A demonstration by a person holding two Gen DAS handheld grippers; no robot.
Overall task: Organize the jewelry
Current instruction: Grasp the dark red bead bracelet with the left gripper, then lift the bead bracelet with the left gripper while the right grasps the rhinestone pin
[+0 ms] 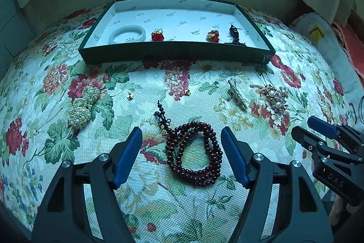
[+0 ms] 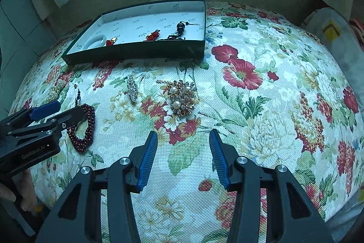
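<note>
The left gripper (image 1: 182, 152) hangs low over the floral tablecloth (image 1: 227, 208) with its blue fingers spread wide, and the dark red bead strand (image 1: 193, 152) lies coiled on the cloth directly between them — bracketed, but not touched by either pad. The right gripper (image 2: 183, 156) is likewise spread and holds nothing; ahead of it, apart from its tips, sits the pearl-and-gold brooch (image 2: 180, 98), with a slim rhinestone clip (image 2: 132, 89) just to that brooch's left. The green tray (image 1: 173, 56) stands at the far side of the table and already holds a pale bangle (image 1: 127, 34), two red knotted charms and a dark pendant. Still loose on the cloth are a pearl cluster piece (image 1: 84, 106) and two small gold studs (image 1: 130, 96). The strand looks limp and light, several loops lying over one another (its knotted tassel end trails toward the tray), so it will likely sag and swing once lifted, and round polished beads can roll out of a shallow pinch. The safest hold is probably across the thickest bundle of loops on the right side of the coil — closing on many beads at once, not a single loop.
</note>
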